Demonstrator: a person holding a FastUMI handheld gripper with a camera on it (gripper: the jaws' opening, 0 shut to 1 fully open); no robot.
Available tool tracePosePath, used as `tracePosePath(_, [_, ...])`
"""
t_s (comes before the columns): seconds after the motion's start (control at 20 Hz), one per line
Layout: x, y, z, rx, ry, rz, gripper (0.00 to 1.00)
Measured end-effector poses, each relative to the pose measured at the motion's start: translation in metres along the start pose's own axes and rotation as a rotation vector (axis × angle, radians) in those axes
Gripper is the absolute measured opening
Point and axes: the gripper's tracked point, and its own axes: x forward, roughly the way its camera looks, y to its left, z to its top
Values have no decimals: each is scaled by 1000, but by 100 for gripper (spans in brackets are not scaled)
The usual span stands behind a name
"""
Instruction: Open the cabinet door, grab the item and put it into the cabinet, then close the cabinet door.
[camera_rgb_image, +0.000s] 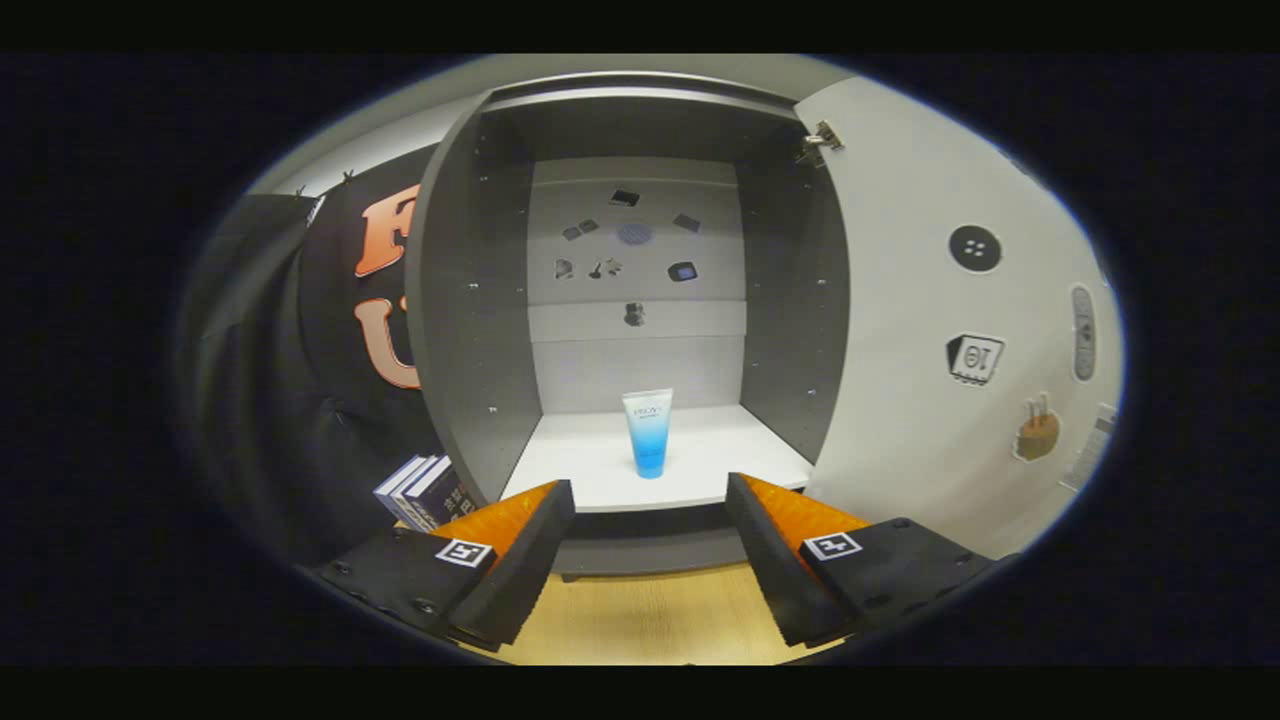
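Observation:
The grey cabinet (470, 330) stands open ahead of me, its white door (930, 330) swung out to the right. A blue and white tube (648, 432) stands upright on its cap on the cabinet's white shelf (580, 460), beyond my fingers and free of them. My gripper (650, 495) is open, held in front of the shelf's front edge above the wooden tabletop, with nothing between its fingers.
Several small stickers dot the cabinet's back wall (636, 350). Stickers and a handle (1083, 333) sit on the inner face of the door. A few books (425, 490) stand left of the cabinet against the black cloth. Wooden tabletop (650, 620) lies below my fingers.

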Motion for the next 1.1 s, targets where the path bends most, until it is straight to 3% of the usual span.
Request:
tracePosePath(0.45, [-124, -72, 0, 1, -64, -37, 97])
tracePosePath(0.75, [-204, -103, 6, -26, -107, -1, 97])
tracePosePath(1.1, [-256, -156, -8, -13, -126, 13, 96])
